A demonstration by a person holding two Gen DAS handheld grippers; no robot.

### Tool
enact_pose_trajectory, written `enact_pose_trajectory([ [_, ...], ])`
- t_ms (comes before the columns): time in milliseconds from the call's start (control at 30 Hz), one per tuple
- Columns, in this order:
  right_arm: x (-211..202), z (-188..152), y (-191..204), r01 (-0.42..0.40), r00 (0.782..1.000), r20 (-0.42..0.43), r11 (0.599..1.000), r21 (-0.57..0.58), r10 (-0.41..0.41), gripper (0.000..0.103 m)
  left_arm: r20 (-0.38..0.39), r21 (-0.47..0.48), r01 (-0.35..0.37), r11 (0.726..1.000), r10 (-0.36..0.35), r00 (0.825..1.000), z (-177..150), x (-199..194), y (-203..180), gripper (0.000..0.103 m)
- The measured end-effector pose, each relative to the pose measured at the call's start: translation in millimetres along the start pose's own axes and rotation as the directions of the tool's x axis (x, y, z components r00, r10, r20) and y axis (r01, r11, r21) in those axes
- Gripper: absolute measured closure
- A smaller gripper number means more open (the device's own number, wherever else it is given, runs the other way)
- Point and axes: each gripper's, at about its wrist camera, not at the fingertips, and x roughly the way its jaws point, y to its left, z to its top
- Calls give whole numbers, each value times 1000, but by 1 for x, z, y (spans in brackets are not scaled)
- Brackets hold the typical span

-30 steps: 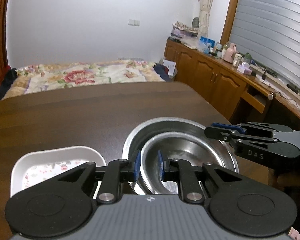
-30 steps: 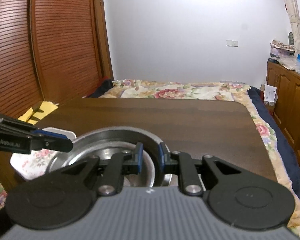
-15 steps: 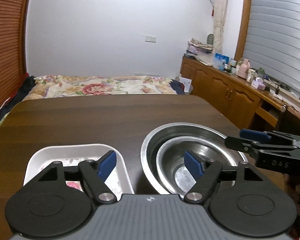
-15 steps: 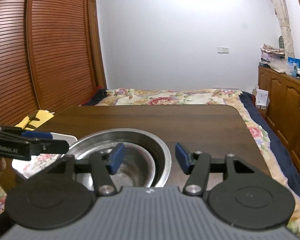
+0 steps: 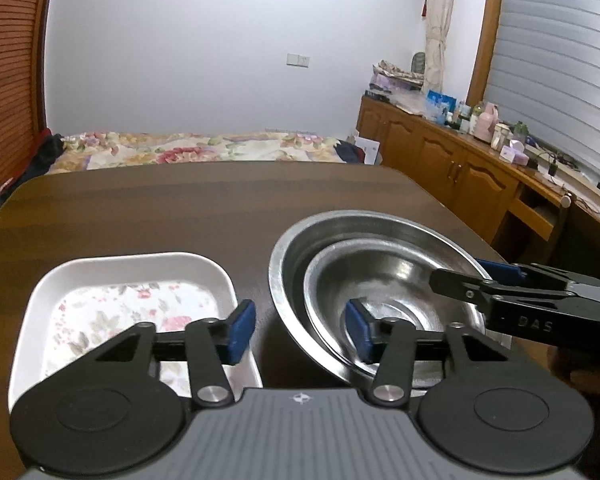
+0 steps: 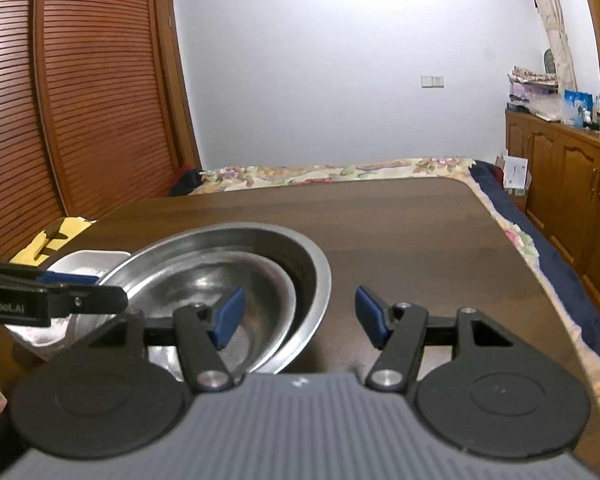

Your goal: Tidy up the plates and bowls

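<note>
Steel bowls x2 nested, floral tray x1.

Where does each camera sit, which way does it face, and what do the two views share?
Left wrist view: sits on the left hand-held gripper, facing forward over the table toward the bed; its open blue-padded fingers show, with the floral tray ahead and the right hand-held gripper entering from the right.
Right wrist view: sits on the right hand-held gripper, facing the same way; its open fingers show, with the left one entering from the left.
Shared: the large steel bowl holding the smaller steel bowl, tray, table, bed.
</note>
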Motion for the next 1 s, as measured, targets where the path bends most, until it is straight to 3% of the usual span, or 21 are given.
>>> enact_pose_trajectory([
  [200, 4, -6, 0, -3, 1000, -15, 1000, 22, 3, 41, -4, 3, -4, 1000, 4, 1000, 0, 3, -3, 62],
  [467, 4, -8, -1, -15, 1000, -24, 998, 58, 16, 53, -6, -4, 2, 1000, -2, 1000, -1, 5, -4, 68],
  [733, 7, -10, 2, -48, 999, -22, 996, 70, 50, 75, -2, -4, 3, 1000, -3, 1000, -3, 6, -3, 72],
  [1000, 1, -3, 3, -31, 1000, 5, 998, 61, 31, 78, 10, -16, 16, 1000, -16, 1000, 1, -3, -1, 74],
])
